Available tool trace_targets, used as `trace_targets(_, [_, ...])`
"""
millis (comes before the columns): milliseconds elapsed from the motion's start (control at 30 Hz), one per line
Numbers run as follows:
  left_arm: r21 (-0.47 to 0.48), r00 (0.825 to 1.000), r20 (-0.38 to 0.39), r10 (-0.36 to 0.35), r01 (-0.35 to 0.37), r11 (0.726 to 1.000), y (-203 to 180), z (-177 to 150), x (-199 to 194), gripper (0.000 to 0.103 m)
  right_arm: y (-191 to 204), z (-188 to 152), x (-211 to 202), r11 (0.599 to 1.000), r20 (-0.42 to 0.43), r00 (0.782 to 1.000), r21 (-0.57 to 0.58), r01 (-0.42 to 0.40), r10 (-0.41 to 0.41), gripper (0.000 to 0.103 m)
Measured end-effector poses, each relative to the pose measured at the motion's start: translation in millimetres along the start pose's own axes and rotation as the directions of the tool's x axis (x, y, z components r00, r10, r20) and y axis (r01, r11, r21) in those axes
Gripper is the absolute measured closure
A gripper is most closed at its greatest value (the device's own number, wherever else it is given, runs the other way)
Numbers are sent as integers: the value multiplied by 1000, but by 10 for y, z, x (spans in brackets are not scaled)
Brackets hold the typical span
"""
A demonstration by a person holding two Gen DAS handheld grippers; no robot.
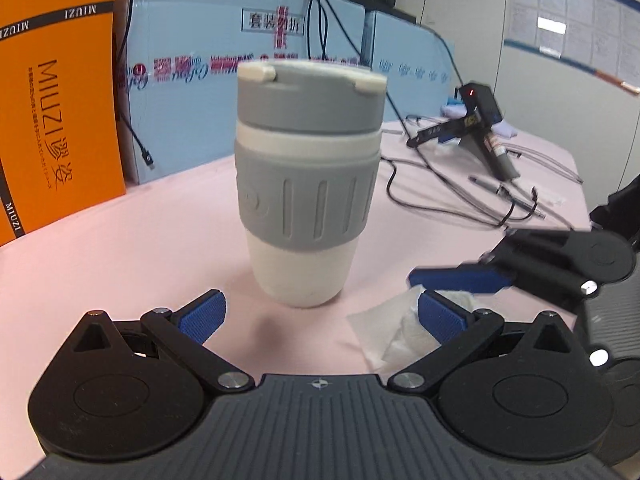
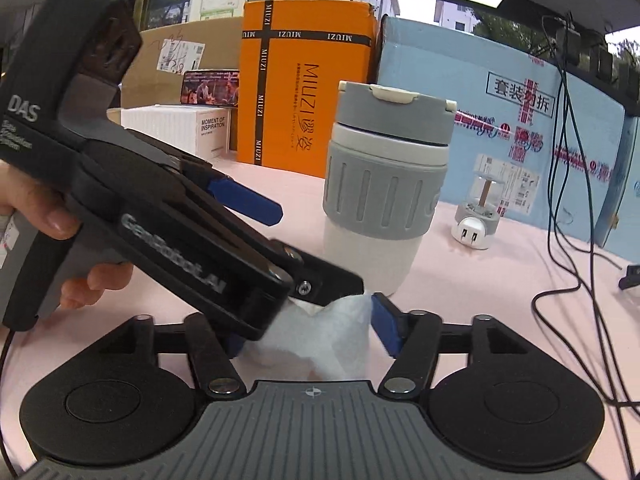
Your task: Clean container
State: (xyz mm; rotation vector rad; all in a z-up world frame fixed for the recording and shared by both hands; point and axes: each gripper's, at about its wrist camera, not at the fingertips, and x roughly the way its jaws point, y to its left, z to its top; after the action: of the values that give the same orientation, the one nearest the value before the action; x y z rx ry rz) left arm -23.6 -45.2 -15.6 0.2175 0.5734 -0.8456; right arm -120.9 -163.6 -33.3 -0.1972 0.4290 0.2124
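A white cup with a grey lid and grey ribbed sleeve stands upright on the pink table; it also shows in the right wrist view. My left gripper is open just in front of the cup, not touching it. A crumpled white tissue lies on the table by its right finger. In the right wrist view the tissue lies between the open fingers of my right gripper. The left gripper's body reaches in over the tissue from the left.
An orange MIUZI box and a blue carton stand behind the cup. Black cables, a pen and a small black device lie at the right. A white plug adapter and a white box sit on the table.
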Motion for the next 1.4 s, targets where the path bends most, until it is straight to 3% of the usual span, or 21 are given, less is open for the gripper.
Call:
trace_targets(167, [64, 997, -80, 24, -19, 998, -76, -73, 147, 0, 0, -52, -61, 997, 14, 1000, -70, 29, -28, 23])
trace_targets(300, [62, 996, -85, 22, -16, 998, -55, -84, 157, 0, 15, -135, -80, 991, -11, 999, -125, 42, -44, 23])
trace_targets(600, [54, 996, -83, 18, -13, 998, -50, -80, 169, 0, -132, -309, -455, 995, 22, 999, -100, 29, -27, 22])
trace_targets(767, [48, 997, -69, 32, -28, 998, -35, -67, 164, 0, -328, -385, -853, 998, 149, 987, 3, -68, 67, 22])
trace_targets(833, [30, 997, -42, 60, -59, 998, 2, -47, 139, 0, -457, -379, -1017, 993, 223, 971, 64, -103, 87, 13])
trace_targets(867, [11, 997, -24, 68, -68, 998, 34, -33, 116, 0, -523, -372, -1084, 990, 261, 962, 97, -106, 78, 8])
trace_targets(1033, [-74, 993, 107, 50, -43, 996, 173, 39, -85, 0, -754, -391, -1316, 968, 402, 915, 241, -70, -34, 6])
trace_targets(1133, [-35, 965, 253, -69, 80, 996, 148, 46, -290, 0, -829, -397, -1331, 955, 456, 884, 294, -40, -103, 4])
trace_targets(1167, [-17, 948, 300, -111, 121, 992, 138, 48, -359, 0, -843, -389, -1326, 954, 472, 874, 298, -31, -119, 4])
trace_targets(1233, [56, 890, 413, -194, 188, 981, 97, 17, -513, 0, -887, -356, -1287, 954, 513, 847, 300, -22, -142, 0])
trace_targets(1367, [41, 811, 573, -119, 116, 992, 72, 14, -660, 0, -991, -251, -1072, 944, 556, 798, 327, 48, -234, 0])
trace_targets(1400, [11, 789, 611, -66, 75, 997, 81, 13, -678, 0, -1021, -229, -1015, 939, 558, 788, 336, 74, -261, 0])
